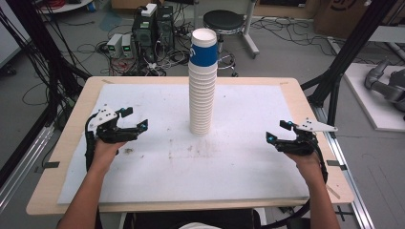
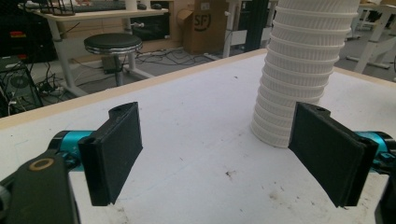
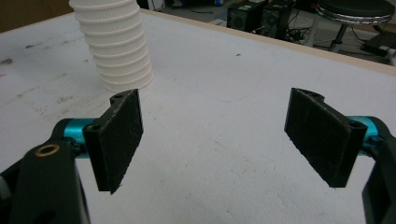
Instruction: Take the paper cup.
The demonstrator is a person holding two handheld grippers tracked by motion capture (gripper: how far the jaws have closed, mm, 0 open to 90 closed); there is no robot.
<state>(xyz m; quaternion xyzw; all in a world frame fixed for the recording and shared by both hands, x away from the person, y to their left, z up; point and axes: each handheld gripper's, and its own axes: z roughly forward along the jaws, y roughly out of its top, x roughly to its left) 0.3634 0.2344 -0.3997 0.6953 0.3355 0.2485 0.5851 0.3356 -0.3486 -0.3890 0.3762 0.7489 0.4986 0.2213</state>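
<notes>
High view, tall cup stack (image 1: pixel 201 95) topped by blue-banded cup, logo unreadable, left gripper (image 1: pixel 135 119) and right gripper (image 1: pixel 278 131) fingers wide apart, empty

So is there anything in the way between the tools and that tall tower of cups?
No, nothing visible is. The cup stack stands alone mid-table, and only bare white mat lies between it and the left tool and the right tool. Both tools are open and hold nothing.
</notes>
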